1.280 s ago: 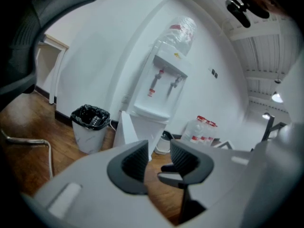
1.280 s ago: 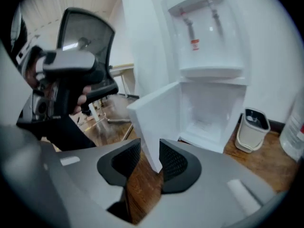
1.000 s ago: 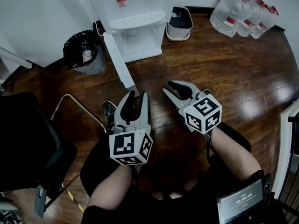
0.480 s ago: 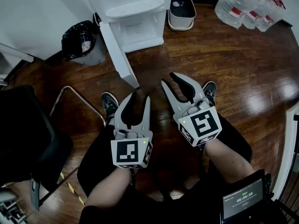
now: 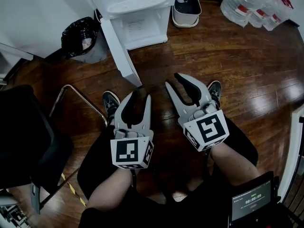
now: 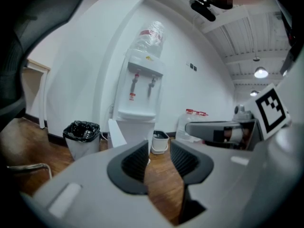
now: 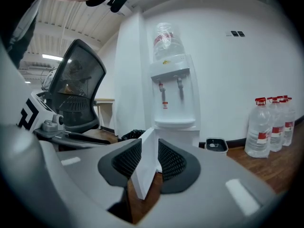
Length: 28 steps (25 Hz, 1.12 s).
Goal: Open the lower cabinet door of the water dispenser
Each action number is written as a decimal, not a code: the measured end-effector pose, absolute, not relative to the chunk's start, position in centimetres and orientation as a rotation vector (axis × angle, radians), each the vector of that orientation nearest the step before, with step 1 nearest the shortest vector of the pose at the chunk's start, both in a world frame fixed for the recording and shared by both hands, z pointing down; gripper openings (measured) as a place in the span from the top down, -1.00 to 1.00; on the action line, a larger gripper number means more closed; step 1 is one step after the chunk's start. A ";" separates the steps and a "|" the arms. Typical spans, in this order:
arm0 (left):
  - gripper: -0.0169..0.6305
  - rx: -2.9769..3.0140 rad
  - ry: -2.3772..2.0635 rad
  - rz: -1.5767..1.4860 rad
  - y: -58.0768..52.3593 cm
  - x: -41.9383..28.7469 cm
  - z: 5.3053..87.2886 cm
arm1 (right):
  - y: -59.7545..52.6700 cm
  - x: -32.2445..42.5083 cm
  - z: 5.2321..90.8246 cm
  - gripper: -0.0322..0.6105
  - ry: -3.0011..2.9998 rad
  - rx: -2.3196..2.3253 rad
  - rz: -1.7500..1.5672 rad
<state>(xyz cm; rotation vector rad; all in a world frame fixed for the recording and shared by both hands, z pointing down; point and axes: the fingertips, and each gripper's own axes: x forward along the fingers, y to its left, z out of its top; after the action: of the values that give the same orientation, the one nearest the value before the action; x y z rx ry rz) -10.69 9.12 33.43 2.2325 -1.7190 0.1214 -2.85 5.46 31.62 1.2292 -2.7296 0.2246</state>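
A black-bagged grey waste bin (image 5: pixel 83 41) stands left of the white water dispenser (image 5: pixel 142 20); a small white pail (image 5: pixel 186 8) and clear water jugs (image 5: pixel 247 4) stand to its right. My left gripper (image 5: pixel 138 98) and right gripper (image 5: pixel 174 80) gape part-way, empty, above my knees; the white lower cabinet door (image 5: pixel 118 51) stands swung open, well apart ahead across dark wooden floor (image 5: pixel 213 56).

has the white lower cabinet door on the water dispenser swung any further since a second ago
No. The white lower cabinet door stands open at the same angle to the white water dispenser's body as before, so it has not swung either way.
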 end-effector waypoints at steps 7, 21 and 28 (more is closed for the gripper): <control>0.50 2.223 -1.729 0.247 9.1 -12.3 38.2 | 5.0 -3.1 31.9 0.55 -2.719 1.228 0.238; 0.49 1.993 -1.797 0.505 6.9 -16.4 47.0 | 0.3 -1.8 29.1 0.55 -2.736 1.256 0.255; 0.49 1.942 -1.846 0.536 5.6 -17.4 51.5 | -0.7 -1.9 31.0 0.55 -2.708 1.218 0.326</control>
<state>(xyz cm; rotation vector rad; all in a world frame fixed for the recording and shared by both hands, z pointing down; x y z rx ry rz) -17.40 5.60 51.52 1.9417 -1.8459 0.5356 -1.94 -0.70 30.95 1.2178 -2.7076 0.3260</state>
